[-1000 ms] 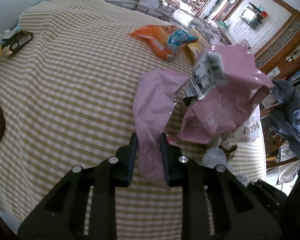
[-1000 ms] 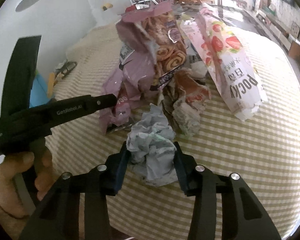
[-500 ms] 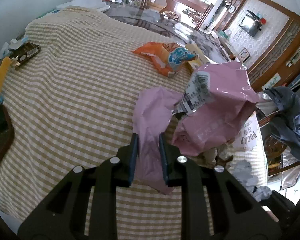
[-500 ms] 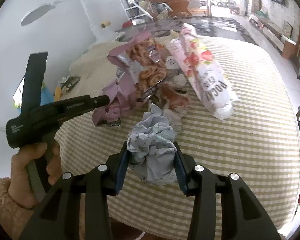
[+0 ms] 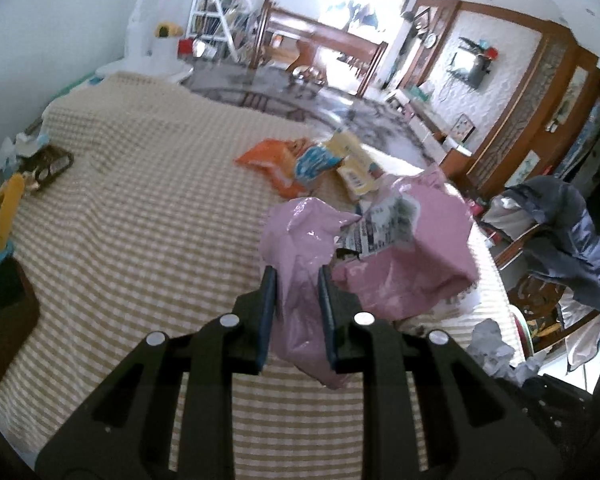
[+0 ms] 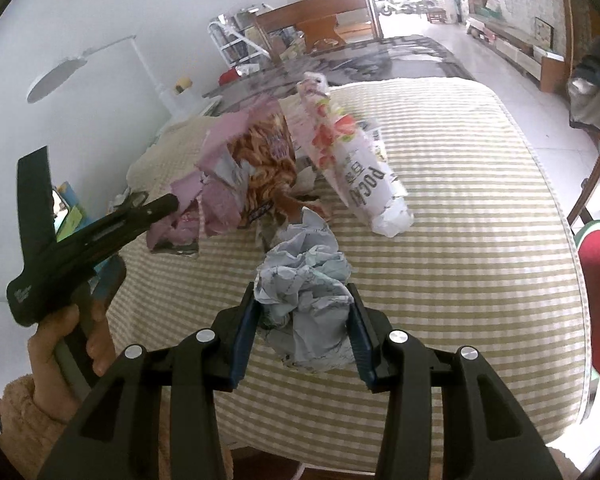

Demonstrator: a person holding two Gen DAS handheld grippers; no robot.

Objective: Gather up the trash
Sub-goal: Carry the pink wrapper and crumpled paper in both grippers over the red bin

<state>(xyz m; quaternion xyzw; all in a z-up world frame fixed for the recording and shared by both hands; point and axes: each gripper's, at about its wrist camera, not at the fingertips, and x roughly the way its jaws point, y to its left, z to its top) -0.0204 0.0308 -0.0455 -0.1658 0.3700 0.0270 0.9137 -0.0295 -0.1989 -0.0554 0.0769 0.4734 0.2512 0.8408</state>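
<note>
Both tongs have risen off the desk: left tongs [image 5: 296,312] clenched on the pink bag [image 5: 380,248], right tongs [image 6: 304,332] clenched on the paper wad [image 6: 304,280], lifted clear near the front edge for carrying off

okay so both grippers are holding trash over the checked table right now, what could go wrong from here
1. The left gripper pinches only one flap of the pink snack bag; the rest hangs free and might slip or tear loose.
2. The right gripper squeezes crumpled paper, which could compress and drop.
3. The dangling bag may drag the Pocky wrapper along.
</note>
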